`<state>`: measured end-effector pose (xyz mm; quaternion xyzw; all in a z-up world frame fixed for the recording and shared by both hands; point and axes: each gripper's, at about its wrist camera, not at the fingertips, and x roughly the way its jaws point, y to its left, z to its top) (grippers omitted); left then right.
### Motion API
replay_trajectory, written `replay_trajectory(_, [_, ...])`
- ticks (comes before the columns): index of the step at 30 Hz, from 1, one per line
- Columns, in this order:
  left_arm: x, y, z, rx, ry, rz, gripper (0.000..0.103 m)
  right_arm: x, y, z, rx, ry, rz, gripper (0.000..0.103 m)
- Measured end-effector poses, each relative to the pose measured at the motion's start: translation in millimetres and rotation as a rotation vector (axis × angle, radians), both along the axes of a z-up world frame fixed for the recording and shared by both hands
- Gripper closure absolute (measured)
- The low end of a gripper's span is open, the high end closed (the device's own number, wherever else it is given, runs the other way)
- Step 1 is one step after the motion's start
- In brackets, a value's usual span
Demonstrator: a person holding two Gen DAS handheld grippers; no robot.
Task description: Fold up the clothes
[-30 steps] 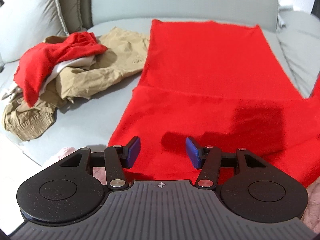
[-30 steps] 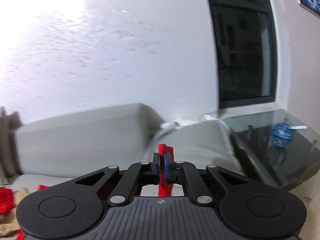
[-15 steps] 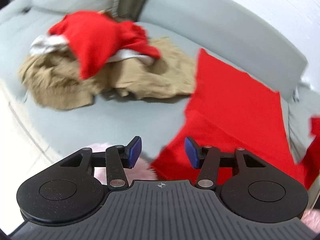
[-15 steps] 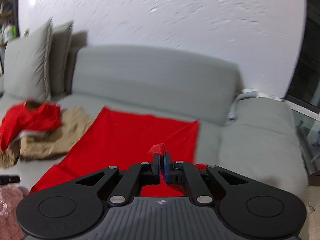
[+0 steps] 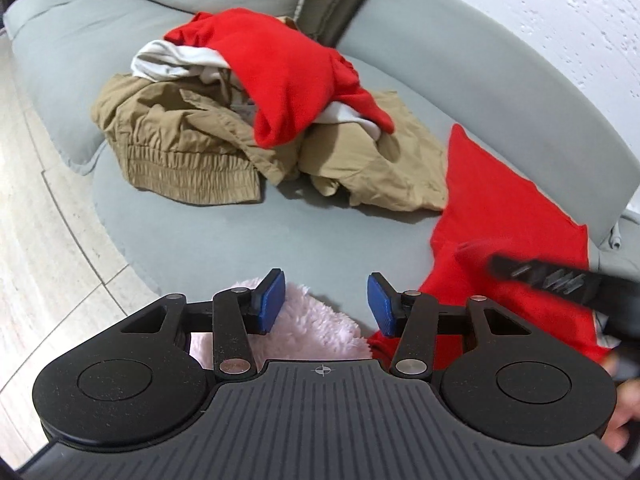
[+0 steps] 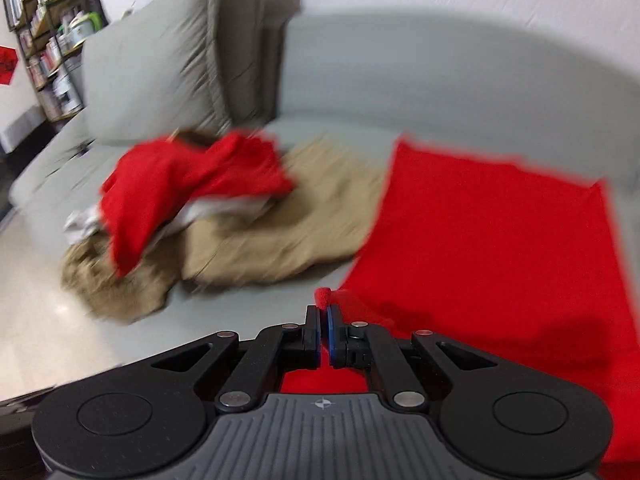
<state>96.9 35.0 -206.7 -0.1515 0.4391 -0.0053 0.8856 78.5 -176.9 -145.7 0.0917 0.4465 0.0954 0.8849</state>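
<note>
My left jaws (image 5: 326, 306) stand apart with nothing between the blue pads; they have just been closing a little. Below them lies a fluffy pink cloth (image 5: 316, 328), and beyond that the bare grey seat of the sofa (image 5: 224, 236). My right jaws (image 6: 323, 332) are all but shut, pinching a small tuft of the red garment (image 6: 488, 232), which pokes up just past the pad tips; they have just eased open slightly, with that fabric between them.

The red garment lies spread flat on the sofa seat, ahead and to the right of my right jaws, reaching to the backrest. Ahead and to the left of both jaws sits a heap: tan trousers (image 5: 192, 148) with a gathered waistband, a white piece (image 5: 180, 60) and a crumpled red top (image 5: 288, 72) on it.

I can read no brand, label or lettering on any of the clothes; the right view is smeared by motion.

Only the left view shows the pink cloth, the pale floor (image 5: 36, 208) to the left, my right gripper (image 5: 560, 280) as a blurred dark bar over the red garment, and fingers (image 5: 620, 428) at the lower right. Only the right view shows a shelf (image 6: 48, 52) crowded with things far left, a red sign (image 6: 6, 66) on the wall whose marks I cannot make out, and the upright grey cushions (image 6: 160, 68)
</note>
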Motion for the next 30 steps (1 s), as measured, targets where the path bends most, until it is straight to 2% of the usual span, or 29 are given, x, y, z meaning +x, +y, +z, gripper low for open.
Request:
replay_trajectory(2, [0,-1,0,0.007,0.001,-0.006,0.050,-1,-5,-10,0.071,0.047,0.027,0.088])
replay_trajectory(4, [0,-3,-1,0.014,0.000,-0.023,0.047,-9,-27,-4,0.152,0.054,-0.002,0.073])
replay_trajectory(5, [1,-4,-1,0.015,0.001,-0.029,0.046,-12,-33,-1,0.169,0.045,-0.015,0.060])
replay_trajectory(6, [1,-6,0,0.018,0.001,-0.039,0.046,-20,-48,7,0.183,0.031,-0.030,0.054])
replay_trajectory(8, [1,-10,2,0.016,0.000,-0.062,0.046,-40,-81,22,0.204,0.012,-0.057,0.053])
replay_trajectory(12, [-1,-27,8,0.028,-0.013,-0.152,0.047,-78,-135,25,0.229,0.052,-0.090,0.052])
replay_trajectory(17, [-4,-62,12,0.096,-0.029,-0.286,0.048,-132,-191,2,0.263,0.116,-0.212,0.052])
replay_trajectory(20, [-5,-93,12,0.144,-0.035,-0.387,0.048,-163,-215,-20,0.364,0.141,-0.381,0.051])
replay_trajectory(23, [-4,-112,10,0.168,-0.035,-0.442,0.047,-174,-221,-32,0.410,0.167,-0.448,0.051])
replay_trajectory(26, [1,-132,6,0.200,-0.038,-0.491,0.048,-175,-221,-25,0.394,0.130,-0.444,0.051])
replay_trajectory(30, [11,-154,2,0.236,-0.056,-0.518,0.048,-162,-218,-1,0.203,0.001,-0.418,0.061])
